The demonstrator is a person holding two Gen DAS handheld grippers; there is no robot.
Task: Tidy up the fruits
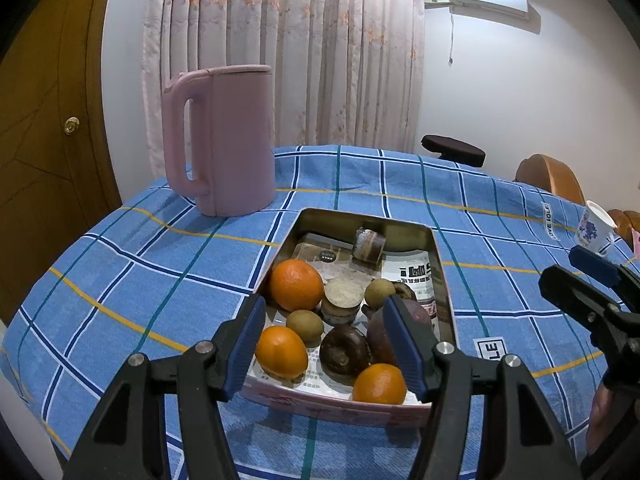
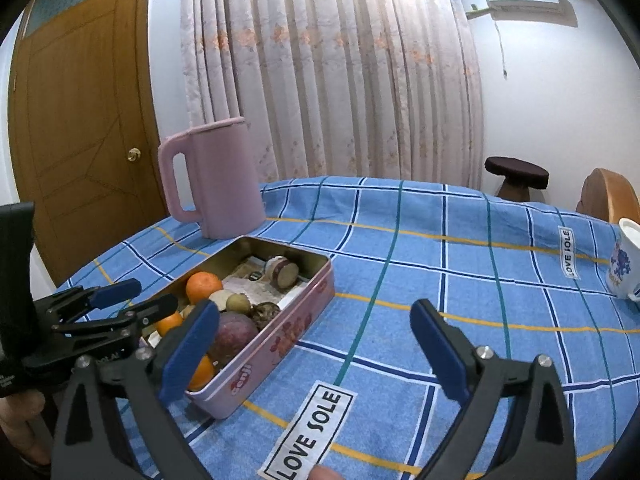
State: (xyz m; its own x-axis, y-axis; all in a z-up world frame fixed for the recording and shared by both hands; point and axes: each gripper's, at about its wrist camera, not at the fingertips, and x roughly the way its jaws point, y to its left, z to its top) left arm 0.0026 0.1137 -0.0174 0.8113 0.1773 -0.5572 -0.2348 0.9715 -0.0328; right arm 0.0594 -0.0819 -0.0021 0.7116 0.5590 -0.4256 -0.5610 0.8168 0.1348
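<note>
Table [image 2: 420, 248]: covered by a blue checked cloth [image 1: 132, 280] with white, navy, teal and yellow lines and sewn-on white "LOVE SOLE" labels [image 2: 308, 436].

Resting directly on the cloth:
- Pink jug [image 1: 224, 140] with a handle, upright, at the far left.
- Open rectangular tin [image 1: 444, 280], pink outside and metal inside, just in front of the jug, holding fruit and other items.
- White cup [image 2: 624, 264] with a blue pattern, upright, at the far right edge, well apart from the tin.

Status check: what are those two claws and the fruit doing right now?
Left gripper open over tin, empty. Right gripper open, empty, beside tin. Oranges in tin. Nothing blocking.
</note>
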